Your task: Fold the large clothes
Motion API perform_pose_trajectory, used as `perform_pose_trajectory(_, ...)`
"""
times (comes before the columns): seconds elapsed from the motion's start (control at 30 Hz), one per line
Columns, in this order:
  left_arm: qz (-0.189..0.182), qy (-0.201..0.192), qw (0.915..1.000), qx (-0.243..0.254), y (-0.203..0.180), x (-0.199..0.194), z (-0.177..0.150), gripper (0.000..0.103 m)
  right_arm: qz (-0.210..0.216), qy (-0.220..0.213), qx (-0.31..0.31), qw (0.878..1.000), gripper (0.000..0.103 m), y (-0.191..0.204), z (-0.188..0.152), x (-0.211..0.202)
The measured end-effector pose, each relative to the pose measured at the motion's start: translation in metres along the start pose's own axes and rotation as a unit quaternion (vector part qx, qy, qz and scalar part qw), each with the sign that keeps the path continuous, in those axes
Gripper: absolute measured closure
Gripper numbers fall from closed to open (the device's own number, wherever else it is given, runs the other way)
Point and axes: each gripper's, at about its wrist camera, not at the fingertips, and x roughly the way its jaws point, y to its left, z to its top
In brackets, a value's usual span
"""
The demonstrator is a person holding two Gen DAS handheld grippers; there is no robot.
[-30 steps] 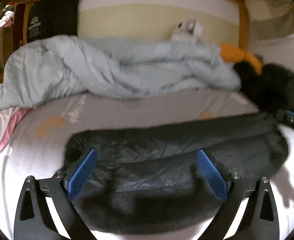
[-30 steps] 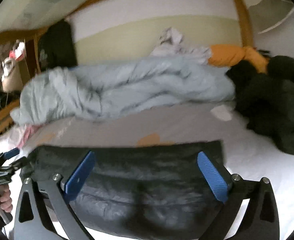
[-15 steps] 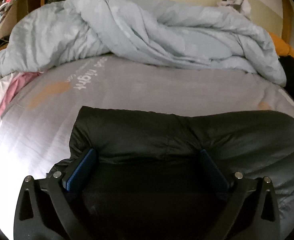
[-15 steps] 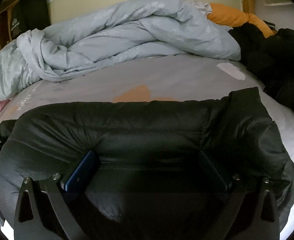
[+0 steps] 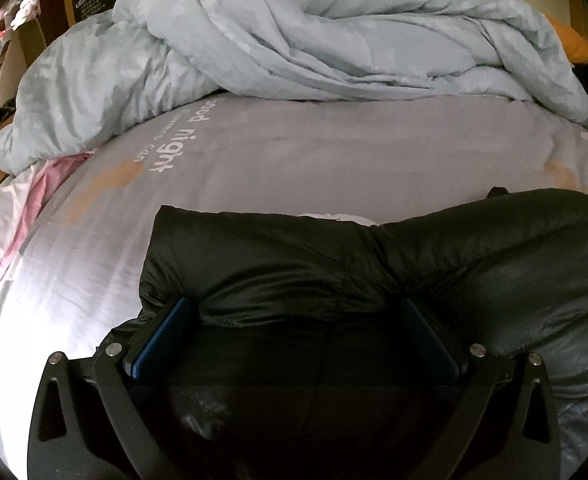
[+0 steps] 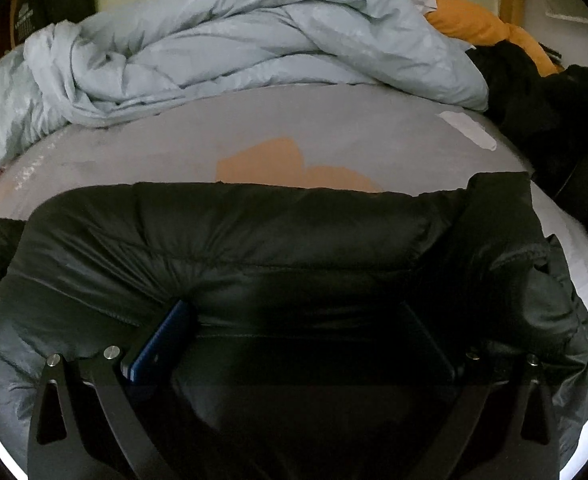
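Note:
A large black puffer jacket (image 5: pixel 334 264) lies across the grey bedsheet (image 5: pixel 294 160). It also shows in the right wrist view (image 6: pixel 254 232). My left gripper (image 5: pixel 294 336) is open, low on the jacket's left part, its blue pads (image 5: pixel 162 332) spread wide and pressed against the fabric. My right gripper (image 6: pixel 294 336) is open too, fingers wide, pushed against the jacket's right part. Its left blue pad (image 6: pixel 158 344) shows; the right one is in shadow.
A crumpled light blue duvet (image 5: pixel 294 32) lies along the far side of the bed, also in the right wrist view (image 6: pixel 234 40). Dark clothes (image 6: pixel 554 120) and an orange item (image 6: pixel 482 28) pile at the right. Pink fabric (image 5: pixel 42 184) lies at the left edge.
Both grippers have dropped down and forward onto the jacket. The jacket now bulges up in front of the open fingers and fills the lower view.

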Motion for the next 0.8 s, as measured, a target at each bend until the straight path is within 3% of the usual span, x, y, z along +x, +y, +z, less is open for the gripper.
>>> perform_pose_trajectory(0.7,0.017,-0.001,0.9998,0.011,-0.001,-0.002,0.001,0.000,-0.001,-0.004,-0.002,1.000,0.000,-0.001,-0.002,0.000)
perform_pose_trajectory(0.73,0.010,-0.006,0.9999,0.007,0.002,-0.004,0.001,0.003,-0.001,-0.004,-0.002,1.000,0.000,-0.001,-0.002,0.000)
perform_pose_trajectory(0.8,-0.025,-0.030,0.9990,-0.023,0.017,-0.019,0.001,0.027,-0.002,-0.004,-0.002,1.000,0.000,-0.001,-0.002,0.000)
